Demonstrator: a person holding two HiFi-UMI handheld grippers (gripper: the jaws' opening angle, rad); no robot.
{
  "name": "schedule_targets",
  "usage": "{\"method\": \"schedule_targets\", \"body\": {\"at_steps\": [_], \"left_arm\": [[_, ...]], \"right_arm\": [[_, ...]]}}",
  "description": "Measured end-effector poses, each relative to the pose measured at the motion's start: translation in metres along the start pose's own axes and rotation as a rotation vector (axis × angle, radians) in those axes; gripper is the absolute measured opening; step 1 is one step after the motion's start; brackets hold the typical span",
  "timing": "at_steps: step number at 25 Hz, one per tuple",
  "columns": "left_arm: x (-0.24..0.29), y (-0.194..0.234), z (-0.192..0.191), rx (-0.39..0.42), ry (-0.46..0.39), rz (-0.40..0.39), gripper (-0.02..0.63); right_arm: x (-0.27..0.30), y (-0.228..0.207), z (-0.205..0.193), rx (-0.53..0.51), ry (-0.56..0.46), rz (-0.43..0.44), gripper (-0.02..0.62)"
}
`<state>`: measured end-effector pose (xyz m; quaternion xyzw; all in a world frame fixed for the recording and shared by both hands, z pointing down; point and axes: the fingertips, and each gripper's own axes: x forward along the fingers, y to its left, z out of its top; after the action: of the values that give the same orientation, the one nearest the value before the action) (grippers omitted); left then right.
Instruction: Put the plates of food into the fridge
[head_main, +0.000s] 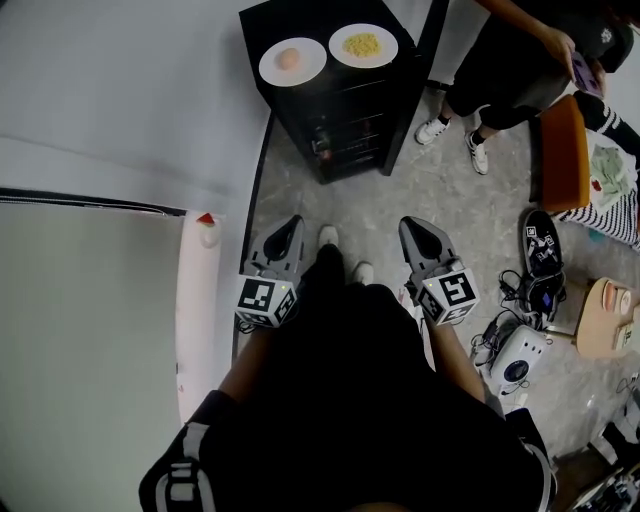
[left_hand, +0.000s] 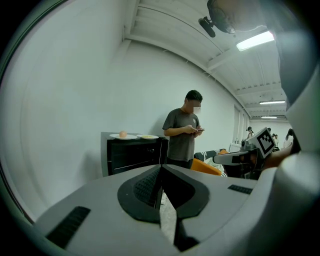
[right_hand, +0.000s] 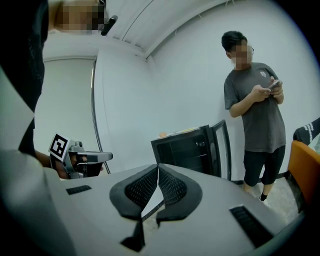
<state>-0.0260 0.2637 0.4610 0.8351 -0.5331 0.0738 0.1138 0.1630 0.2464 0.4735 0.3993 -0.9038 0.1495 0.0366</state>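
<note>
Two white plates sit on top of a small black fridge (head_main: 340, 110) across the floor from me. The left plate (head_main: 292, 61) carries a round peach-coloured food, the right plate (head_main: 363, 45) a yellow food. The fridge door (right_hand: 223, 147) stands open. Held low in front of me, my left gripper (head_main: 285, 232) and my right gripper (head_main: 418, 233) are both shut and empty, well short of the fridge. In the left gripper view the plates (left_hand: 134, 136) show small on the fridge (left_hand: 132, 154).
A person (left_hand: 184, 132) looking at a phone stands right of the fridge. An orange chair (head_main: 565, 155), cables and a white device (head_main: 518, 360) lie on the floor at the right. A white wall runs along the left.
</note>
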Motion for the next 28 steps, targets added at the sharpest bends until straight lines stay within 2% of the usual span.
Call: {"method": "schedule_targets", "body": {"at_steps": [9, 13, 20, 24, 28], "left_arm": [[0.016, 0.022, 0.003, 0.006, -0.002, 0.005, 0.021], [0.03, 0.041, 0.002, 0.007, -0.003, -0.007, 0.021], [0.063, 0.09, 0.009, -0.007, -0.006, -0.043, 0.021], [0.088, 0.121, 0.015, 0.049, 0.001, -0.071, 0.021], [0.113, 0.154, 0.025, 0.058, -0.01, -0.109, 0.021]], "right_arm": [[0.028, -0.004, 0.0, 0.044, 0.021, 0.029, 0.026], [0.046, -0.012, -0.001, 0.046, 0.042, 0.004, 0.025], [0.101, -0.018, 0.017, 0.07, 0.048, -0.019, 0.025], [0.14, -0.021, 0.022, 0.12, 0.049, -0.028, 0.026], [0.18, -0.028, 0.025, 0.155, 0.054, -0.049, 0.026]]}}
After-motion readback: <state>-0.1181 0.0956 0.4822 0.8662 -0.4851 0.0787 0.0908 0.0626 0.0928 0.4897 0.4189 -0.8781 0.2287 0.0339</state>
